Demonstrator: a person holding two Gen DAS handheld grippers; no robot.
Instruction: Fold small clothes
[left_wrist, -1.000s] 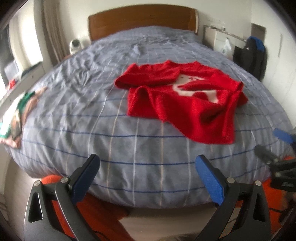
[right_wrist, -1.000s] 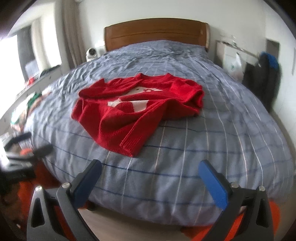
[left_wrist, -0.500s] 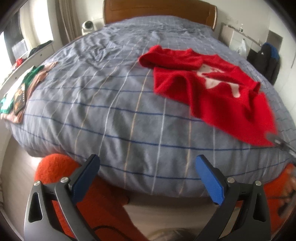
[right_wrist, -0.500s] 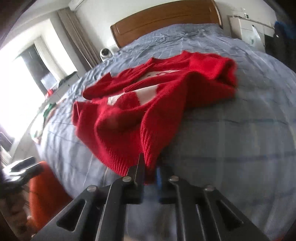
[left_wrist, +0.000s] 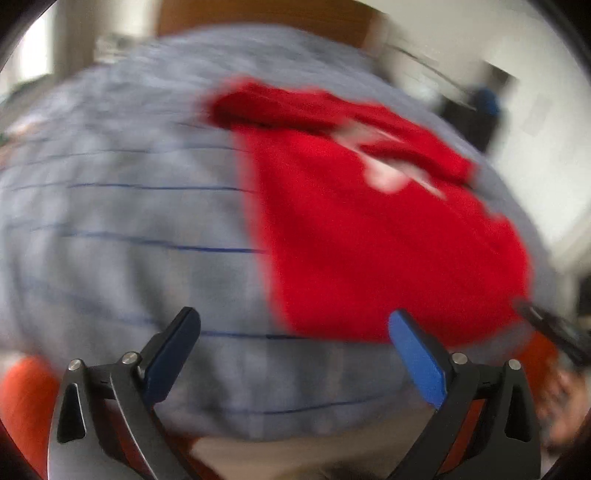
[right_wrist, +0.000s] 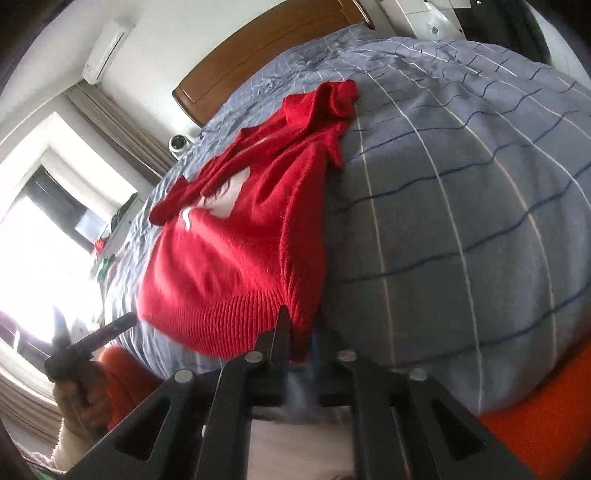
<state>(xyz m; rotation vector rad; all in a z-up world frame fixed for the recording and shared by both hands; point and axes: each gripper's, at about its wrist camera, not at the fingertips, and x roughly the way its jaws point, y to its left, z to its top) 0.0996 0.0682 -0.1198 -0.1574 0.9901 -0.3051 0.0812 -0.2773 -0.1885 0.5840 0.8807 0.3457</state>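
Note:
A small red knitted sweater (right_wrist: 240, 243) with a white pattern lies on the grey-blue checked bed cover (right_wrist: 461, 206). My right gripper (right_wrist: 301, 332) is shut on the sweater's ribbed hem at its right corner, near the foot edge of the bed. The sweater (left_wrist: 369, 229) also shows in the blurred left wrist view, stretched toward the near edge. My left gripper (left_wrist: 293, 343) is open and empty, just in front of the hem's left corner. The left gripper also appears in the right wrist view (right_wrist: 92, 339), held by a hand.
A wooden headboard (right_wrist: 266, 55) stands at the far end of the bed. A window with curtains (right_wrist: 55, 206) is on the left. Orange cloth (right_wrist: 535, 424) shows below the bed's foot edge. Dark bags (left_wrist: 476, 118) hang at the far right wall.
My right gripper, shut on the hem, has pulled the sweater toward the foot of the bed, stretching it out. My left gripper has swung right, closer to the hem, still open.

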